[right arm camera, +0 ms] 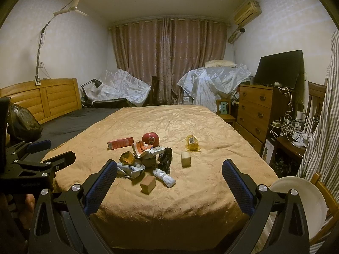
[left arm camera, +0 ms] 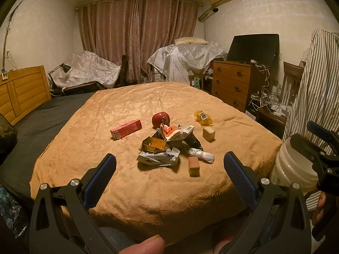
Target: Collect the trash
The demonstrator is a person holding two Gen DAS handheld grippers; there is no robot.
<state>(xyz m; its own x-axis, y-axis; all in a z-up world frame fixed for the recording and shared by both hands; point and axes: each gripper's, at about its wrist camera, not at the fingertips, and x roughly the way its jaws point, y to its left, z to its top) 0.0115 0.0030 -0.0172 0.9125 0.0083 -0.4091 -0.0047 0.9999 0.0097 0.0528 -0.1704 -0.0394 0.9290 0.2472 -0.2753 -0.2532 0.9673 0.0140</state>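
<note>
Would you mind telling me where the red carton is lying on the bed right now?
The red carton lies flat on the tan blanket, left of the trash pile and the red apple, apart from both in both views.

No legible text anywhere. Barcode label on yellow wrapper (left arm camera: 203, 117), far right of trash pile: bars visible, digits too small to read. Round white emblem on red ball-shaped item (left arm camera: 160, 119), far centre: shape only, no readable characters. Print on red carton (left arm camera: 126, 129), left of pile: blurred. Markings on white-and-orange torn packet (left arm camera: 177, 131), centre of pile: blurred. Faint embossed lettering on body of left gripper (right arm camera: 29, 184), seen at left edge of right wrist view: unreadable.
</note>
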